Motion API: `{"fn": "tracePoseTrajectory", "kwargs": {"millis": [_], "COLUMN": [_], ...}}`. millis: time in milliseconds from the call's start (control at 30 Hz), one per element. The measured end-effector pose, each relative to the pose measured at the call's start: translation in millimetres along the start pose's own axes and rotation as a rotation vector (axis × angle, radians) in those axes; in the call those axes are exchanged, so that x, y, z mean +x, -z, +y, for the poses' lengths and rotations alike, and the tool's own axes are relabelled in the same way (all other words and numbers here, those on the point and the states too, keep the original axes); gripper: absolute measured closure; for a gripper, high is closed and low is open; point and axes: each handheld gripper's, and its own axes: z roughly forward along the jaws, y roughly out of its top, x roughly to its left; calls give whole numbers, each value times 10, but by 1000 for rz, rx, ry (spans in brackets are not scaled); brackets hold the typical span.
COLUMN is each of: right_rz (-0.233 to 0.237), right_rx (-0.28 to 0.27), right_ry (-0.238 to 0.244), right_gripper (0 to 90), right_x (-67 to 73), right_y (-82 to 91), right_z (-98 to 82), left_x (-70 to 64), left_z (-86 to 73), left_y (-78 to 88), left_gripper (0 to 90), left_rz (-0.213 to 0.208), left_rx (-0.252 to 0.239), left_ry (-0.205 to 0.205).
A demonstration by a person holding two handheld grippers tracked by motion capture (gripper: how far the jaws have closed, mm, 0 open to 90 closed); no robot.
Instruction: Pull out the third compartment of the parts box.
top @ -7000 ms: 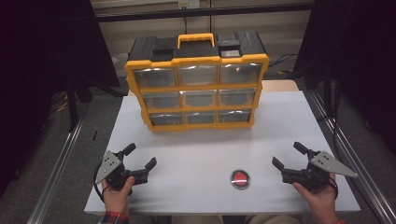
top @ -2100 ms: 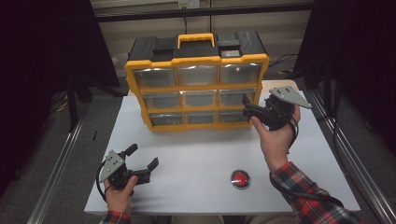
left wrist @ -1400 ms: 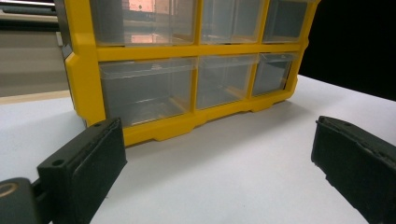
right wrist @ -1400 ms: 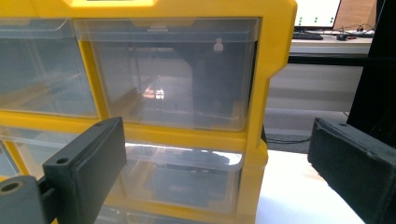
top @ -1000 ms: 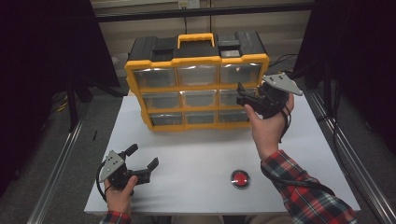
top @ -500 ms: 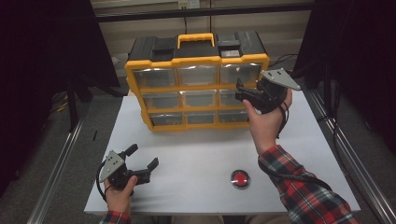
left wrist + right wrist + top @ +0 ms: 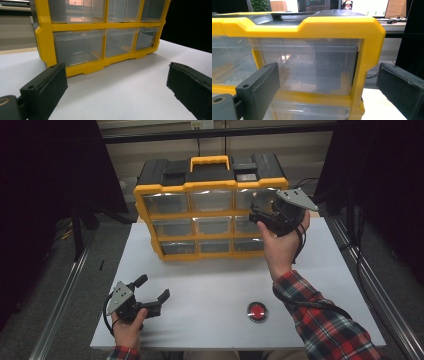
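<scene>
The left gripper (image 7: 150, 289) lay nearest, low at the front left of the white table (image 7: 210, 290), held in the person's left hand (image 7: 127, 330). Its jaws stood wide apart and held nothing; in the left gripper view only bare table lay between them, with the bottom row of drawers well beyond. A red button (image 7: 257, 310) sat on the table toward the front, a little right of the middle, apart from both grippers.

Farther back, the right gripper (image 7: 260, 215) was raised in the right hand (image 7: 280, 245) in front of the right column of the yellow organizer (image 7: 210, 185), which stood upright at the rear of the table. This hand was clearly the nearer one to the cabinet. The relation that mattered was this: the top right drawer (image 7: 309, 70) lay straight ahead of the right gripper, and its long axis ran sideways, across the line of the jaws. In the right gripper view the jaws were fully spread, one on each side of the clear drawer front, and I judged that they were not yet touching it, so they gripped nothing. The coming move seemed to be a short advance to take the front of the drawer, so the jaws would need to meet a lip or edge of it, not the yellow frame beside it.
</scene>
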Motion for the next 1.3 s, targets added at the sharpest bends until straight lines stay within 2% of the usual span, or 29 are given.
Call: {"fn": "tracePoseTrajectory", "kwargs": {"millis": [933, 1000, 1167, 1300], "right_rz": [6, 8, 10, 9], "right_rx": [4, 6, 6, 7], "right_ry": [-5, -3, -2, 2], "right_gripper": [42, 42, 42, 43], "right_x": [213, 234, 281, 303], "right_y": [-94, -98, -114, -121], "right_z": [40, 43, 51, 54], "left_x": [10, -2, 8, -4], "left_z": [-2, -1, 0, 0], "left_y": [14, 11, 12, 12], "left_gripper": [32, 32, 32, 32], "left_rz": [4, 11, 5, 11], "left_rx": [1, -5, -1, -6], "left_ry": [4, 16, 5, 17]}}
